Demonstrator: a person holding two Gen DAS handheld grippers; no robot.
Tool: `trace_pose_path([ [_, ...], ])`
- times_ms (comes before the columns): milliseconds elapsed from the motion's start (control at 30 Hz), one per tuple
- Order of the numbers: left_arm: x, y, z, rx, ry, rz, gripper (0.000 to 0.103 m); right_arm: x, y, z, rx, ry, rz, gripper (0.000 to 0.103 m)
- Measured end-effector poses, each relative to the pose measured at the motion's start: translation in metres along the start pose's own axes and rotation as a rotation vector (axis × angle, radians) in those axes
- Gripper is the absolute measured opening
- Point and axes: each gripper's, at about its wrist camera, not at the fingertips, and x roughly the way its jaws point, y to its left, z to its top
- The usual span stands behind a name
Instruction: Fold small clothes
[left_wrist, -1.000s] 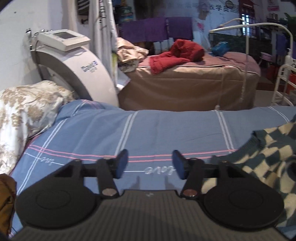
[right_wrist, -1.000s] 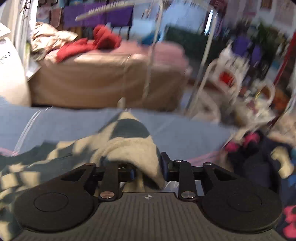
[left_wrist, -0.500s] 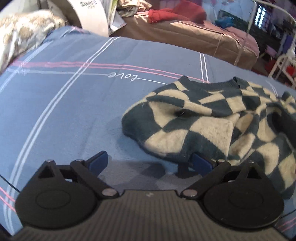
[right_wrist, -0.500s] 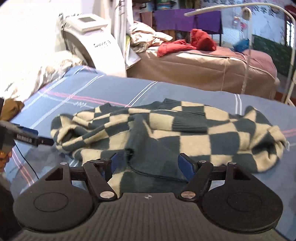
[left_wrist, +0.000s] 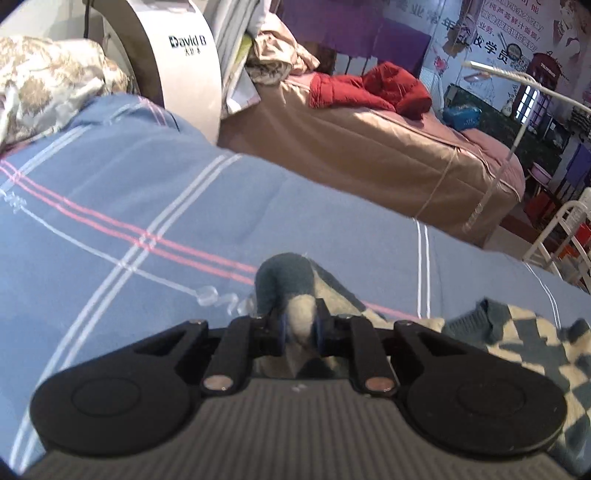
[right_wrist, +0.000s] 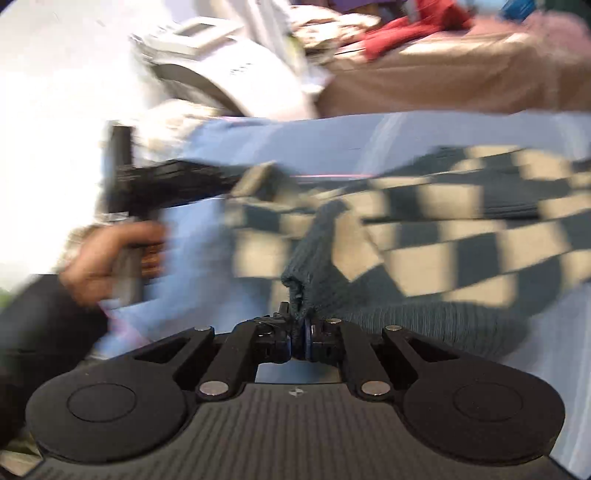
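A blue bedsheet (left_wrist: 155, 206) with white and pink stripes covers the near bed and fills most of both views. Beyond it, in the left wrist view, stands a second bed with a tan cover (left_wrist: 369, 147), a red garment (left_wrist: 373, 88) heaped on top, and to the left a white curved machine (left_wrist: 177, 55) beside a floral pillow (left_wrist: 44, 77). The checkered sweater (right_wrist: 461, 229), dark teal and cream, lies on the blue sheet; in the right wrist view its long axis runs left to right across the frame, one end reaching toward the far left and the body spreading out to the right edge. That view is blurred, so finer folds cannot be made out. In the left wrist view most of the sweater sits low at the right (left_wrist: 524, 332), with a bunched corner drawn up toward the camera. The left gripper (left_wrist: 298, 328) has its fingers pressed together on that raised corner, a tuft of teal and cream knit standing up between them. The right gripper (right_wrist: 300, 338) is likewise clamped tight on a dark ribbed edge of the sweater, which rises in a ridge from the pads. At the left of the right wrist view, the person's hand (right_wrist: 110, 258) grips the handle of the other tool.
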Motion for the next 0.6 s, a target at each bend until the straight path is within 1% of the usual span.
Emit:
trace_pose_path([
  [33,-0.004,0.003,0.016,0.02,-0.034,0.028,0.014,0.011,0.015,0.004,0.015,0.016,0.091,0.012],
  [100,-0.013,0.012,0.041,0.072,-0.1,0.102,0.012,0.039,0.051,0.011,0.017,0.043,0.238,0.012],
  [133,-0.019,0.018,0.052,0.091,-0.14,0.154,0.012,0.053,0.069,0.015,0.003,0.05,0.271,0.013],
  [167,-0.026,0.029,0.06,0.091,-0.169,0.188,0.014,0.068,0.084,0.018,-0.01,0.053,0.284,0.013],
  [200,-0.033,0.042,0.067,0.072,-0.175,0.196,0.026,0.087,0.098,0.02,-0.001,0.066,0.299,0.015],
  [233,-0.038,0.058,0.072,0.038,-0.151,0.184,0.047,0.103,0.107,0.021,0.016,0.086,0.315,0.019],
  [267,-0.044,0.073,0.072,0.002,-0.122,0.179,0.055,0.121,0.114,0.02,0.016,0.105,0.323,0.036],
  [300,-0.05,0.084,0.068,-0.02,-0.106,0.182,0.057,0.134,0.118,0.017,0.011,0.111,0.301,0.048],
  [333,-0.058,0.096,0.06,-0.023,-0.094,0.175,0.057,0.142,0.118,0.013,0.027,0.114,0.269,0.054],
  [367,-0.065,0.104,0.051,-0.017,-0.076,0.163,0.058,0.146,0.115,0.008,0.049,0.117,0.245,0.064],
  [433,-0.078,0.115,0.022,-0.022,-0.012,0.134,0.072,0.139,0.104,-0.001,0.069,0.088,0.225,0.076],
  [467,-0.083,0.119,0.004,-0.043,0.019,0.114,0.074,0.13,0.099,-0.005,0.058,0.069,0.192,0.093],
  [500,-0.086,0.12,-0.016,-0.06,0.058,0.083,0.075,0.117,0.095,-0.01,0.031,0.048,0.142,0.101],
  [533,-0.09,0.12,-0.036,-0.067,0.099,0.045,0.075,0.104,0.089,-0.015,0.0,0.027,0.101,0.103],
  [567,-0.094,0.117,-0.058,-0.067,0.134,0.008,0.075,0.087,0.083,-0.021,-0.036,0.004,0.049,0.103],
  [600,-0.099,0.111,-0.074,-0.062,0.142,0.001,0.075,0.072,0.078,-0.028,-0.074,-0.012,-0.009,0.103],
])
